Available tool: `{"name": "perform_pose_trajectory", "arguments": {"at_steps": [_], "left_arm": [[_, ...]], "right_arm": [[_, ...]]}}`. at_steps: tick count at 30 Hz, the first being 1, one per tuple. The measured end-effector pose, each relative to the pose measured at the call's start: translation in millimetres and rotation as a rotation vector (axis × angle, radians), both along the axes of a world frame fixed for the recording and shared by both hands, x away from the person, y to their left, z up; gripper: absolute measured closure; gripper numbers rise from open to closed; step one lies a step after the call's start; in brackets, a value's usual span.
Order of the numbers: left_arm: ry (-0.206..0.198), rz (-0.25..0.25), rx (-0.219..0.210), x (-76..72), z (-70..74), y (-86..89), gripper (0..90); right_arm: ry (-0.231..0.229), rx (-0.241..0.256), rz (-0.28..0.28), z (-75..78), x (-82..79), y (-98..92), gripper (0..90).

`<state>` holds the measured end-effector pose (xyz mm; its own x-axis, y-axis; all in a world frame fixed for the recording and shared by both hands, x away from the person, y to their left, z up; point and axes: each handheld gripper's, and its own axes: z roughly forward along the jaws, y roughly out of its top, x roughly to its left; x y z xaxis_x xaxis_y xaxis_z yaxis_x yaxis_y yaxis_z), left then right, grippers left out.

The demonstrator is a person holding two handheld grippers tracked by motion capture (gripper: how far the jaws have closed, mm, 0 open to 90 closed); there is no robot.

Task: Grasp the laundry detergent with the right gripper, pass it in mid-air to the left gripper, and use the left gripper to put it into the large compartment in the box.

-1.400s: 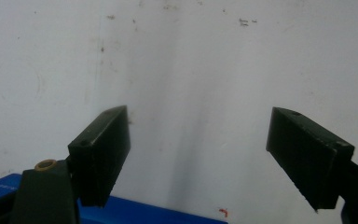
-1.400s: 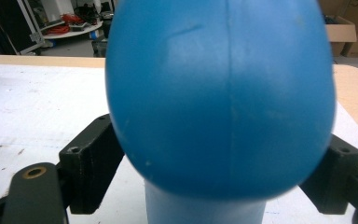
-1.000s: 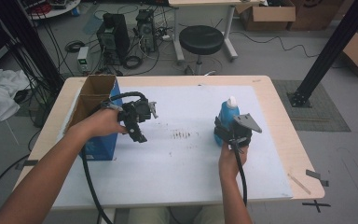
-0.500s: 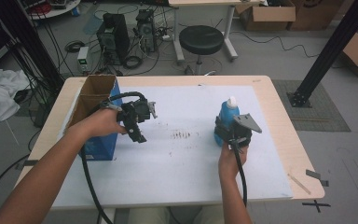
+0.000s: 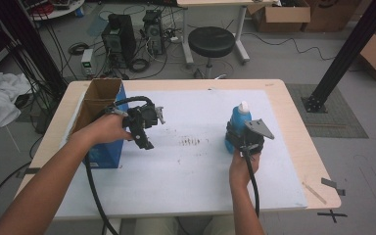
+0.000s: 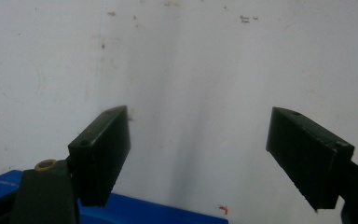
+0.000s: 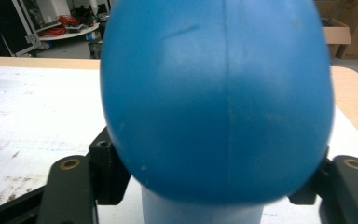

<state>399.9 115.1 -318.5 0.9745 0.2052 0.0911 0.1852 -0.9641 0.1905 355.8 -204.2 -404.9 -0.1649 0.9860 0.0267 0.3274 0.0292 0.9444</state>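
Right tool (image 5: 245, 142) at near right of worktop (image 5: 293, 122), clamped on blue bottle (image 5: 238, 125); in right gripper view, bottle body (image 7: 216, 98) squeezed between both jaws, grip low on the belly. Bottle upright, long axis vertical, white cap (image 5: 244, 105) on top, base on or just above white sheet (image 5: 191, 166), cannot tell which. Left tool (image 5: 144, 128) at mid left, jaws wide apart, holding nothing; left gripper view (image 6: 198, 140) looking down on bare sheet with edge of blue box (image 6: 121, 214) at bottom. Open blue cardboard box (image 5: 100, 105) just behind and left of left tool, touching or nearly so, well apart from bottle. Key relation: box lay to the left of bottle across the sheet, opening facing up, so probably a lift and leftward carry with bottle kept vertical. Left hand nearer the box, right hand already on bottle. Further back: stool (image 5: 210, 41) and computer towers (image 5: 127, 32) on floor.
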Motion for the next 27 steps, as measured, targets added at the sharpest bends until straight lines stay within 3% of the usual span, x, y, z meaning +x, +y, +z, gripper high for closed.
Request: {"name": "perform_pose_trajectory", "arguments": {"at_steps": [6, 16, 21, 27], "left_arm": [[0.001, -0.003, 0.008, 0.6, 0.0, 0.5, 22.3], [0.002, 0.003, 0.001, 0.5, -0.3, 0.3, 22.4], [-0.002, -0.001, -0.001, 0.5, 1.2, 0.0, 22.4], [-0.007, 0.006, -0.023, 0.1, 4.8, -2.8, 22.4]], "right_arm": [[-0.006, -0.012, 0.000, 0.4, -0.5, 1.0, 40.7], [-0.004, 0.004, 0.004, 1.5, -1.3, -0.6, 43.6], [0.011, -0.011, 0.055, 6.4, -2.9, -7.5, 44.0], [-0.025, -0.032, 0.164, 24.9, -8.8, -18.1, 44.1]]}}
